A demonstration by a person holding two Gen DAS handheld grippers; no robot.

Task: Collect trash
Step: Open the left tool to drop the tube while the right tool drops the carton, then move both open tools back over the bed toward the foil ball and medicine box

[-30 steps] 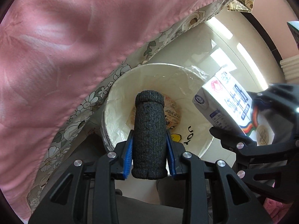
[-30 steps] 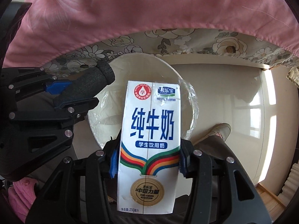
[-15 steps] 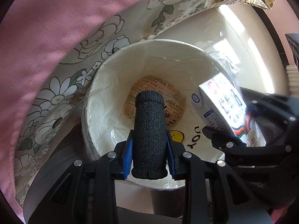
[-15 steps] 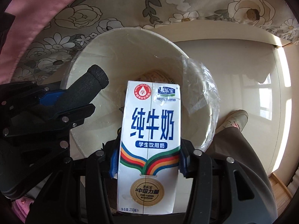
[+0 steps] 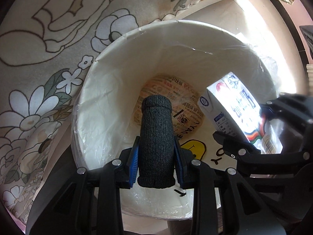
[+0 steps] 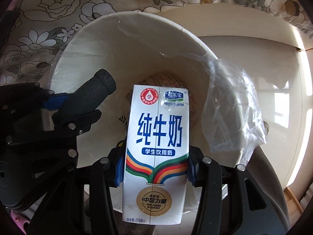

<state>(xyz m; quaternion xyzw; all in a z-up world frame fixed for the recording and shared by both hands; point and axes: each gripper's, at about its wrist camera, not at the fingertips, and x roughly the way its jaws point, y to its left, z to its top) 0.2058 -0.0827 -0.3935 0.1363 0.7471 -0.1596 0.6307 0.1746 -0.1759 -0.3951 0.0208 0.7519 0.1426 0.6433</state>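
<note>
A white bin (image 5: pixel 101 117) lined with clear plastic sits right below both grippers. A round printed paper lid (image 5: pixel 172 90) lies at its bottom. My left gripper (image 5: pixel 156 156) is shut on a black foam tube (image 5: pixel 156 133), which hangs over the bin's mouth. My right gripper (image 6: pixel 155 168) is shut on a white milk carton (image 6: pixel 156 137) with blue lettering, also above the bin (image 6: pixel 137 15). In the right wrist view, the left gripper (image 6: pixel 78 107) and its foam tube (image 6: pixel 97 86) are at the left. The carton (image 5: pixel 234 117) and right gripper (image 5: pixel 252 125) show at the right of the left wrist view.
A floral bed sheet (image 5: pixel 49 78) hangs close behind the bin. A loose flap of the clear liner (image 6: pixel 234 107) sticks out over the bin's right rim. Glossy pale floor (image 6: pixel 264 58) lies to the right. A person's trouser leg (image 6: pixel 270 186) is at the lower right.
Both grippers have sunk toward the bin, which now fills each view. The pink blanket above has left the frame. Both grips are unchanged.
</note>
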